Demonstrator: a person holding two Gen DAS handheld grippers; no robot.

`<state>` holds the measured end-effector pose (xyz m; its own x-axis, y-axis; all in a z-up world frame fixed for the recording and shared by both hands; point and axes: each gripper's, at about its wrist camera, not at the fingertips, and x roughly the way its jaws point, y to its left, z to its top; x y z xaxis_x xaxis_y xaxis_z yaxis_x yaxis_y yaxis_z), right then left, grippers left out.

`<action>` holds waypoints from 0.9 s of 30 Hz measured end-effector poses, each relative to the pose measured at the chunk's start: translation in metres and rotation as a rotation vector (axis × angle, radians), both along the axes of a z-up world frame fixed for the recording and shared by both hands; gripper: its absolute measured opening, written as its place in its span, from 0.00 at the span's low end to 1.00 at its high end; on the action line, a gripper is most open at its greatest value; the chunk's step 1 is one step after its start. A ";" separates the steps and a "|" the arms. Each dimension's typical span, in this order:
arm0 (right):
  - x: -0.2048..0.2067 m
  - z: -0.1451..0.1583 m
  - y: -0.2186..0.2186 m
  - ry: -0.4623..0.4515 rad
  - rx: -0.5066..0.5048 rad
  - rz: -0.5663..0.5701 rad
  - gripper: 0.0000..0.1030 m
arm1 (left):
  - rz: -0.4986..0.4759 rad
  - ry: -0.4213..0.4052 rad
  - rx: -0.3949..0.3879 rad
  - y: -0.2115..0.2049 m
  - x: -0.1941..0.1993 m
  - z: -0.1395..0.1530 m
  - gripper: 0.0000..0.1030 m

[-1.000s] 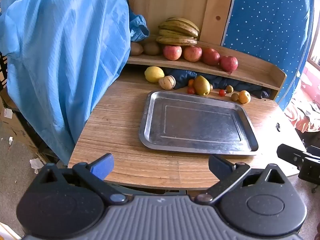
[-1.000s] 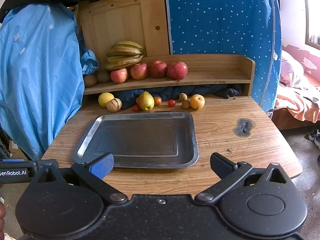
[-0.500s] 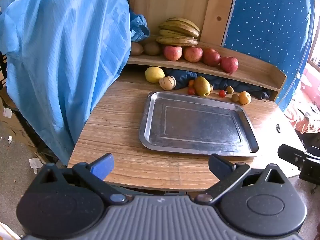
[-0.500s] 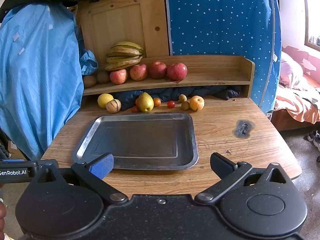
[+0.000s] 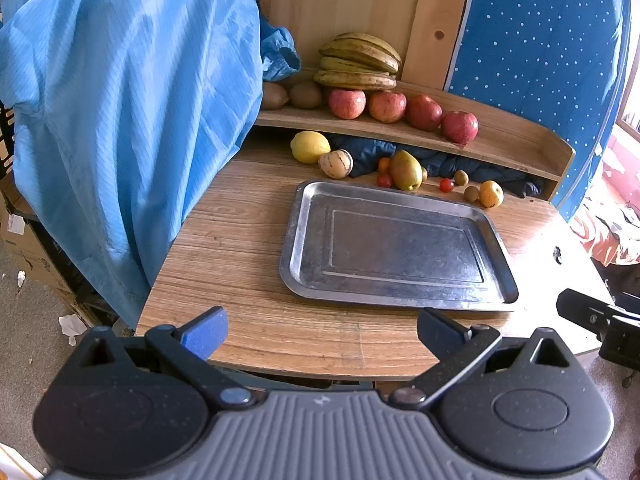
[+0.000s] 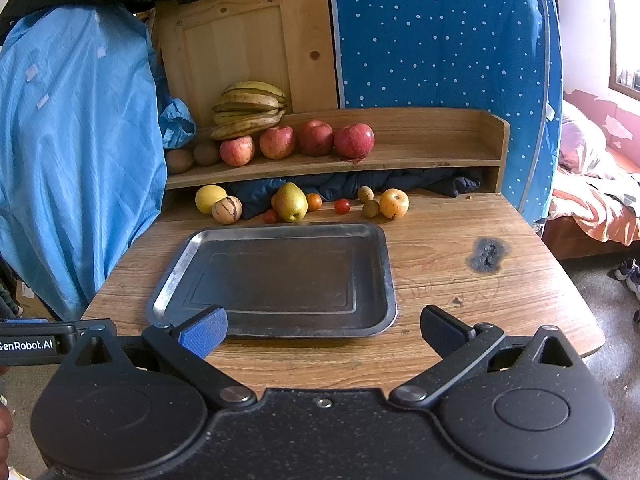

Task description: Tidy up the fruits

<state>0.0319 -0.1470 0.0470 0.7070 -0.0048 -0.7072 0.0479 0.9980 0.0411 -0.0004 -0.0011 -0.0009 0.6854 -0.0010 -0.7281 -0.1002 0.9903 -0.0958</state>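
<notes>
An empty metal tray [image 5: 304, 240] [image 6: 384, 264] lies on the wooden table. Behind it sits a row of fruit: a lemon [image 5: 309, 146] [image 6: 209, 198], a striped melon [image 5: 335, 163] [image 6: 226, 209], a pear [image 5: 405, 169] [image 6: 290, 201], cherry tomatoes [image 5: 445, 185] [image 6: 342, 205], small brown fruits and a yellow-orange fruit [image 5: 490, 193] [image 6: 393, 203]. Bananas [image 5: 358, 60] [image 6: 249, 108], several apples [image 5: 387, 106] [image 6: 316, 137] and kiwis are on the shelf. My left gripper [image 5: 320, 330] and right gripper [image 6: 323, 330] are open and empty at the table's near edge.
A blue garment [image 5: 120, 112] [image 6: 72, 160] hangs at the table's left side. The wooden shelf [image 5: 520, 140] [image 6: 440, 148] has dark cloth beneath it. A black burn mark [image 6: 489, 254] is on the table right of the tray. A bed [image 6: 592, 184] stands at the right.
Both grippers have eased slightly toward the table. Nothing on the table has moved.
</notes>
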 end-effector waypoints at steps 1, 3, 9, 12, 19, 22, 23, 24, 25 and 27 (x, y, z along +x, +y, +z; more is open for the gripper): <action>0.000 0.000 0.000 0.000 0.000 0.000 0.99 | 0.000 0.000 0.000 0.000 0.000 0.000 0.99; 0.000 0.000 0.000 0.001 0.000 0.000 0.99 | -0.001 0.000 0.000 0.000 0.000 0.000 0.99; 0.000 0.001 0.001 0.003 0.001 0.000 0.99 | 0.001 0.001 0.001 0.000 -0.001 -0.001 0.99; 0.002 0.002 0.002 0.004 0.002 0.000 0.99 | 0.004 0.004 0.005 -0.002 -0.002 -0.003 0.99; 0.000 -0.003 -0.003 0.006 0.007 0.000 0.99 | 0.005 0.009 0.004 -0.003 -0.002 -0.005 0.99; 0.001 -0.004 -0.003 0.009 0.007 0.000 0.99 | 0.004 0.013 0.004 -0.002 -0.001 -0.004 0.99; 0.001 -0.004 -0.002 0.009 0.006 0.000 0.99 | 0.003 0.014 0.004 -0.002 0.000 -0.004 0.99; 0.001 -0.004 -0.002 0.009 0.006 0.000 0.99 | 0.002 0.015 0.004 -0.003 -0.001 -0.005 0.99; 0.001 -0.004 -0.002 0.009 0.006 0.000 0.99 | 0.002 0.016 0.004 -0.003 0.000 -0.004 0.99; 0.001 -0.004 -0.002 0.009 0.007 -0.001 0.99 | 0.001 0.018 0.004 -0.002 0.001 -0.004 0.99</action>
<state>0.0330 -0.1490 0.0428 0.7006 -0.0006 -0.7136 0.0490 0.9977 0.0473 0.0005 -0.0036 -0.0052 0.6720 0.0027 -0.7406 -0.1034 0.9905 -0.0902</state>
